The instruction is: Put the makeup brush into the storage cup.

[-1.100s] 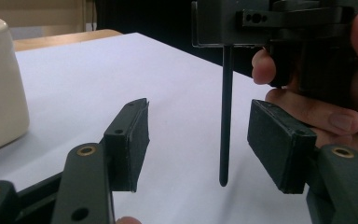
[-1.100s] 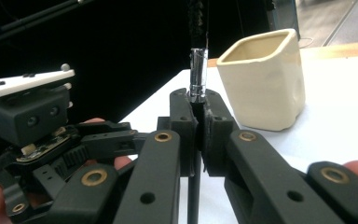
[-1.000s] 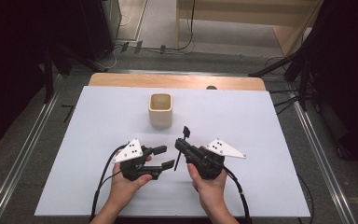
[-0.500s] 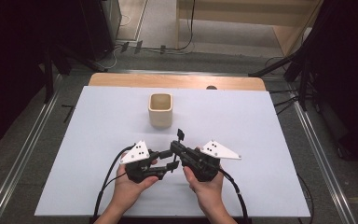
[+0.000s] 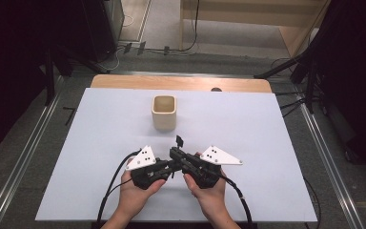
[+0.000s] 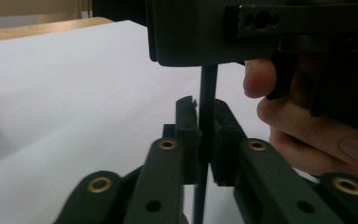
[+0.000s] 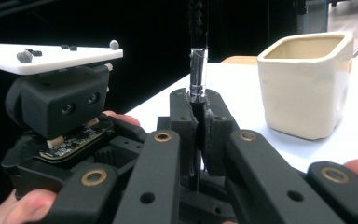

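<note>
A thin black brush [image 7: 198, 70] with a silver collar stands upright between my right gripper's [image 7: 199, 116] pads, which are shut on it; its dark tip [image 5: 178, 141] sticks up in the high view. My left gripper [image 6: 205, 135] has just been closing, and its pads now press on the brush's thin black stem [image 6: 208, 93] from the side. The two grippers, left [image 5: 173, 168] and right [image 5: 177, 151], meet nose to nose at the near middle of the white tabletop [image 5: 267, 133]. A cream square cup [image 5: 164, 112] stands empty a little beyond them.
The cup [image 7: 305, 84] stands close on the right in the right gripper view. A wooden strip [image 5: 181, 82] runs along the table's far edge, with metal rails [image 5: 324, 148] at both sides. Cables trail from both grippers toward the near edge.
The two hands have drawn together. My left gripper's jaws, open a second ago, have closed on the brush stem. The right gripper has shifted slightly left with the brush.
</note>
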